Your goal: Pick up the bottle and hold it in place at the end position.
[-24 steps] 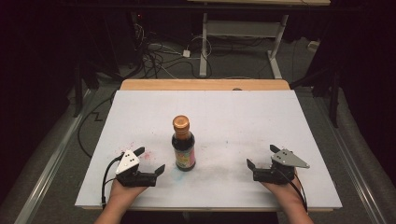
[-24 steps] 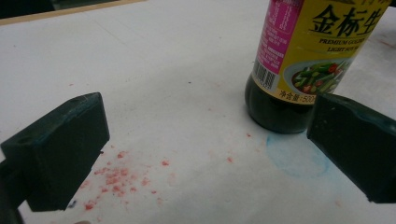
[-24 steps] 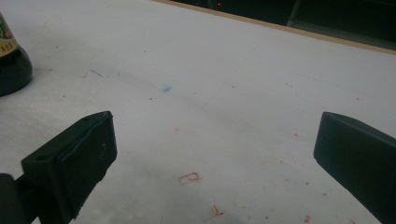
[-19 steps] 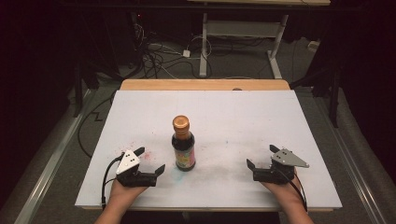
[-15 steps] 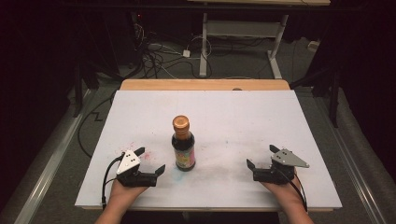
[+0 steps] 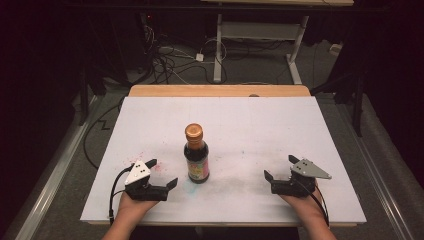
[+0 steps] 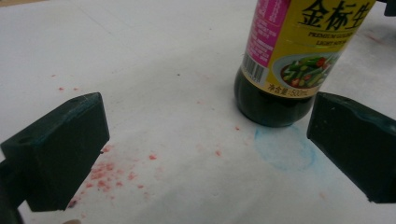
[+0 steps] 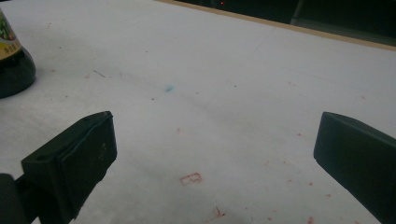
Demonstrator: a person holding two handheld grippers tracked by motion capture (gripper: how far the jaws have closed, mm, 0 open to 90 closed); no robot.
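A dark soy sauce bottle (image 6: 196,155) with a copper cap and a yellow and pink label stands upright near the middle of the white table top (image 6: 240,125). My left gripper (image 6: 162,174) rests on the table to the bottle's left, open, with nothing between its jaws. In the left gripper view the bottle (image 7: 289,56) stands just ahead, toward the right jaw. My right gripper (image 6: 280,168) sits near the front right, open and empty. The right gripper view has the bottle's base (image 8: 14,70) at its far left edge.
Red specks (image 7: 107,170) and a faint blue ring (image 7: 282,149) mark the white surface near the bottle. A wooden strip (image 6: 220,90) borders the table's far edge. Beyond it are cables (image 6: 165,55) and a desk frame (image 6: 260,30) on the floor.
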